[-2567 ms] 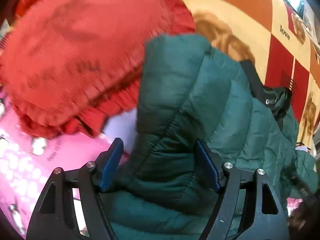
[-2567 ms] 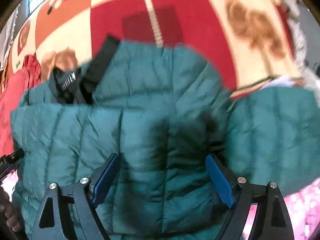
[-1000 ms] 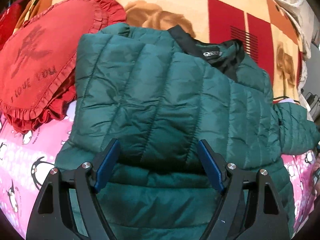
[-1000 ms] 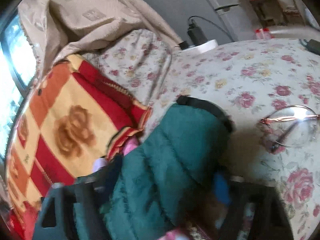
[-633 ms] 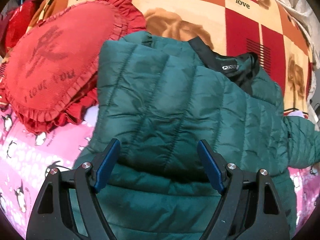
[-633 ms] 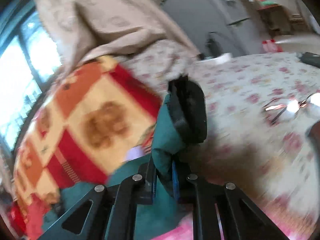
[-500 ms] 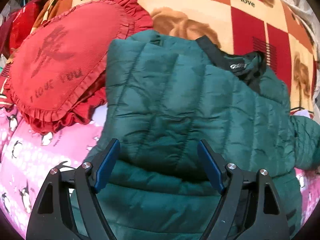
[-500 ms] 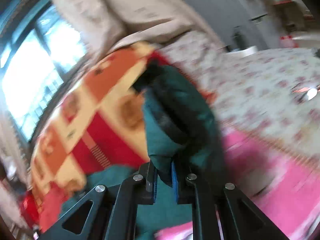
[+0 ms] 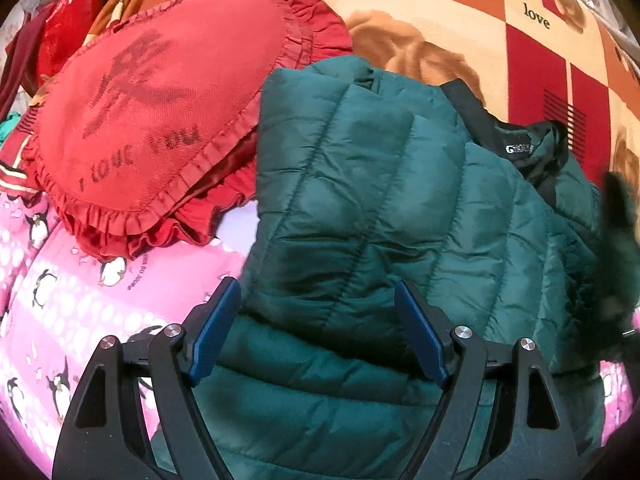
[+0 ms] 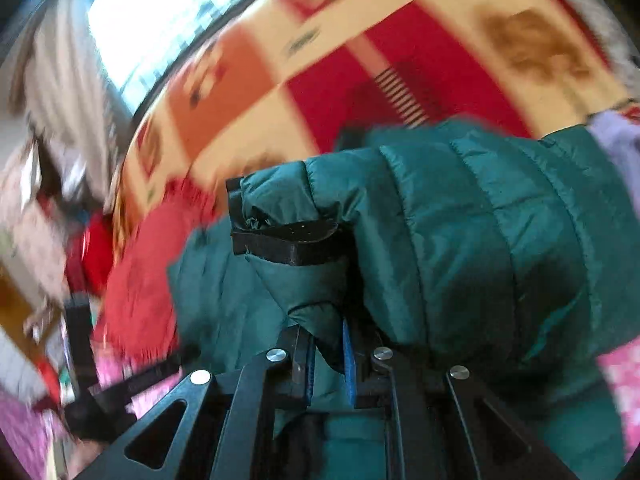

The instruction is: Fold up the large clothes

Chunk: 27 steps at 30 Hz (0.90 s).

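Note:
A dark green quilted puffer jacket (image 9: 360, 208) lies on the bed, one sleeve folded across its front, its black collar (image 9: 520, 148) at the upper right. My left gripper (image 9: 316, 324) is open just above the jacket's lower part and holds nothing. My right gripper (image 10: 328, 356) is shut on the jacket's other sleeve (image 10: 440, 216) near its black cuff (image 10: 288, 244) and holds it lifted over the jacket body. That sleeve shows as a dark blur at the right edge of the left wrist view (image 9: 616, 248).
A red heart-shaped ruffled cushion (image 9: 160, 120) lies against the jacket's left side. A pink penguin-print sheet (image 9: 72, 300) covers the near bed. A red, orange and cream checked blanket (image 9: 540, 40) lies behind. A bright window (image 10: 160, 20) is beyond.
My right gripper closed on the sleeve cuff and swung it from the floral bed side over toward the jacket. My left gripper stayed open, drifting slightly left over the jacket.

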Available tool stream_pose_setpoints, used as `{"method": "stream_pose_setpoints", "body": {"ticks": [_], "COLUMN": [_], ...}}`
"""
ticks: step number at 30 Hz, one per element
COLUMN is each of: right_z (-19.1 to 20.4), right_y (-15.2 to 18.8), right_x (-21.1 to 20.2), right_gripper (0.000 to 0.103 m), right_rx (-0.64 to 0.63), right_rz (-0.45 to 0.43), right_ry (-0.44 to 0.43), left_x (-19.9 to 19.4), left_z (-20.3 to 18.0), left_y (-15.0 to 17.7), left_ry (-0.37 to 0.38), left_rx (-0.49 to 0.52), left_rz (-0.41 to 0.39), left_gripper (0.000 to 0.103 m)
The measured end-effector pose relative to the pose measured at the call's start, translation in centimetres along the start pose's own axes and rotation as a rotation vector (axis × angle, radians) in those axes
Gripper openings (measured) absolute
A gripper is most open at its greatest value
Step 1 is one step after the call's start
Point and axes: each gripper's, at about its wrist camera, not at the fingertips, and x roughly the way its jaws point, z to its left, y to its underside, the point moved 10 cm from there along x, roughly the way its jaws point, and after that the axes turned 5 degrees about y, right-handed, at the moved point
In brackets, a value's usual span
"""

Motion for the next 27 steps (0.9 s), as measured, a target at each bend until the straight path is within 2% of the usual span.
{"method": "stream_pose_setpoints", "body": {"ticks": [3, 6, 7, 8, 9, 11, 12, 15, 17, 19, 22, 25, 27], "right_z": [1.1, 1.0, 0.9, 0.8, 0.8, 0.9, 0.8, 0.8, 0.2, -1.8, -6.2, -9.1, -9.9], "right_y": [2.2, 3.2, 3.4, 3.6, 3.6, 3.8, 3.8, 3.6, 3.2, 3.3, 4.5, 6.7, 7.8], "right_x": [3.2, 3.7, 3.6, 3.6, 3.5, 2.9, 2.5, 1.1, -0.2, -1.4, -2.9, -3.3, -3.5], "right_gripper": [0.011, 0.014, 0.02, 0.035, 0.044, 0.069, 0.072, 0.072, 0.072, 0.072, 0.072, 0.073, 0.076], "right_rx": [-0.03, -0.028, -0.023, -0.026, -0.031, -0.052, -0.061, -0.09, -0.121, -0.176, -0.287, -0.31, -0.294], "right_rz": [0.121, 0.151, 0.164, 0.187, 0.195, 0.186, 0.181, 0.178, 0.188, 0.184, 0.202, 0.274, 0.282], "right_ry": [0.013, -0.001, -0.005, -0.005, -0.012, -0.011, -0.007, 0.011, 0.064, 0.204, 0.448, 0.49, 0.471], "left_x": [0.2, 0.4, 0.4, 0.4, 0.3, -0.1, -0.2, -0.6, -0.8, -1.1, -1.8, -2.5, -2.9], "left_z": [-0.7, -1.6, -1.9, -2.2, -2.5, -3.0, -3.2, -3.9, -4.7, -6.3, -10.1, -13.8, -16.0], "left_y": [0.1, 0.3, 0.4, 0.3, 0.4, 0.3, 0.2, 0.1, 0.3, 0.6, 1.6, 2.6, 3.4], "left_ry": [0.049, 0.098, 0.118, 0.131, 0.144, 0.161, 0.166, 0.186, 0.215, 0.26, 0.367, 0.5, 0.581], "left_rx": [-0.005, -0.009, -0.012, -0.014, -0.014, -0.004, 0.002, 0.013, 0.028, 0.064, 0.134, 0.161, 0.178], "left_rz": [0.007, 0.017, 0.018, 0.017, 0.016, 0.005, -0.002, -0.019, -0.02, -0.016, 0.004, 0.036, 0.063], "left_gripper": [0.08, 0.08, 0.08, 0.08, 0.08, 0.08, 0.08, 0.08, 0.08, 0.08, 0.08, 0.08, 0.08]}}
